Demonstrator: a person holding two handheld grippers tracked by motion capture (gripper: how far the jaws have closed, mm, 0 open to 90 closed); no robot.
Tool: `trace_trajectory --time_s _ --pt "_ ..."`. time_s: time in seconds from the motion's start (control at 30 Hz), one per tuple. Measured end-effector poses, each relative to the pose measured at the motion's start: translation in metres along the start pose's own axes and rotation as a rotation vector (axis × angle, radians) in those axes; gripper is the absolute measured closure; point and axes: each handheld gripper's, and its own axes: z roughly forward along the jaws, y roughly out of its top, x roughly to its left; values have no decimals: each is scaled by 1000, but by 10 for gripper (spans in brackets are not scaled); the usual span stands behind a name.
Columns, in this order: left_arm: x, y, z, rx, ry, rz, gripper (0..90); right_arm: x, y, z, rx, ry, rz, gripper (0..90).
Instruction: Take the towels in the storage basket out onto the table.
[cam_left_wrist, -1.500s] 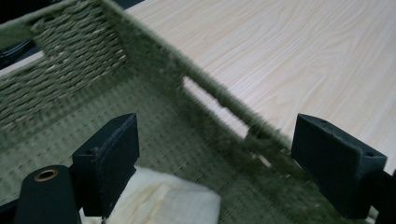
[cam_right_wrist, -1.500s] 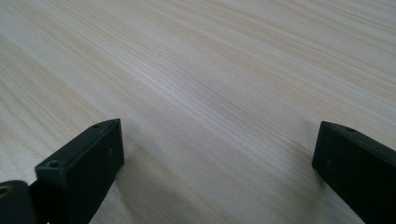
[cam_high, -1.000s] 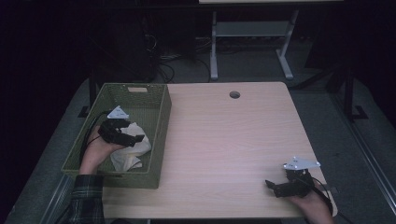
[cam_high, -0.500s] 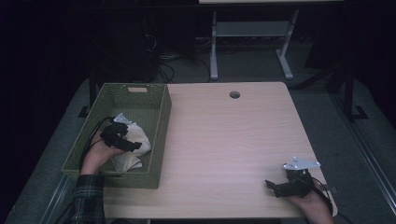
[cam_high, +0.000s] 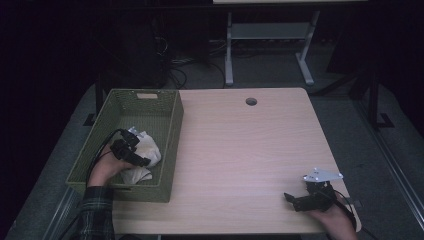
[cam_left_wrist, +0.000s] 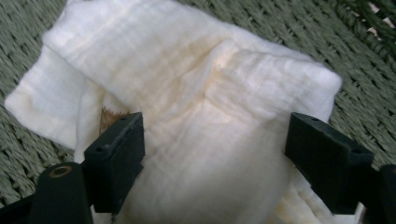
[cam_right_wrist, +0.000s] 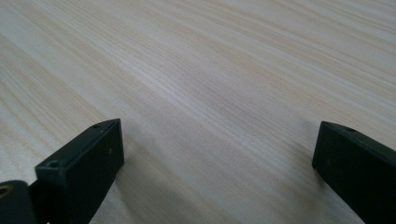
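Cloth: crumpled white woven cloth (cam_high: 145, 152) lies in green wicker basket (cam_high: 150, 107), left of frame.
Left gripper (cam_left_wrist: 212, 154): jaws just narrowing, straddling cloth, not yet pinching.
Right gripper (cam_high: 292, 199): released, idle lower right on pale wooden table (cam_high: 240, 150).
Left to do: grasp, lift out.

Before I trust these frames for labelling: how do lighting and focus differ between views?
High view: dim, surroundings nearly black, table and basket lit. Left gripper view: bright, cloth nearly washed out, weave readable. Right gripper view: evenly lit, near wood grain soft.
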Motion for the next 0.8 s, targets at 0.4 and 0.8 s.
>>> trace_trajectory --time_s 0.4,0.8 --pt "3 -1 -1 36 -20 -44 507 0 0 0 0 0 -1 17" --pt "12 -3 -26 -144 -81 -149 788 0 0 0 -1 0 1 17"
